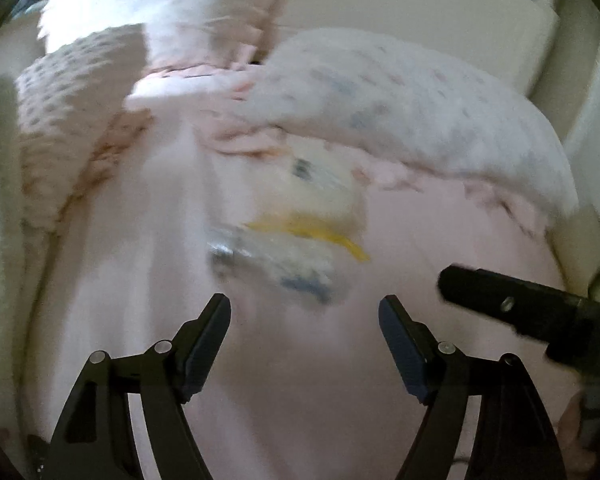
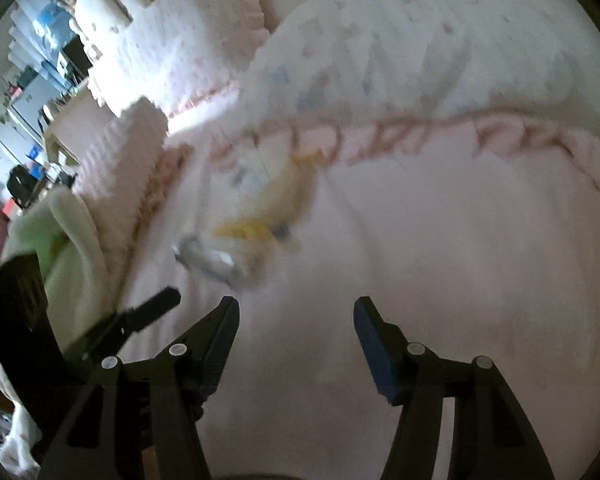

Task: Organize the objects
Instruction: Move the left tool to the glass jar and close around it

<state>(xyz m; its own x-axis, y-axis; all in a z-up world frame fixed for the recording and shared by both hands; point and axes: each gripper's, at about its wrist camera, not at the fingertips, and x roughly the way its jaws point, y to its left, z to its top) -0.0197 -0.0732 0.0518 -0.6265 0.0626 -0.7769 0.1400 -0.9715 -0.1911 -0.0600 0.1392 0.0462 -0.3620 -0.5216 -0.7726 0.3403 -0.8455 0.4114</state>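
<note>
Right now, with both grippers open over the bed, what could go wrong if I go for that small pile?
The views are blurred, so the pile of small packets is hard to resolve; a grasp could miss or catch the pink sheet. The left gripper and right gripper sit close together, so they might collide. The items look loosely heaped; pinching one may scatter the rest.

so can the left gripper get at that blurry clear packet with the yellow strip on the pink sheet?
Probably yes. The left gripper is open, and the clear packet with the yellow strip lies just ahead of its fingers on bare pink bedsheet, nothing between. The right gripper is off to the side.
</note>
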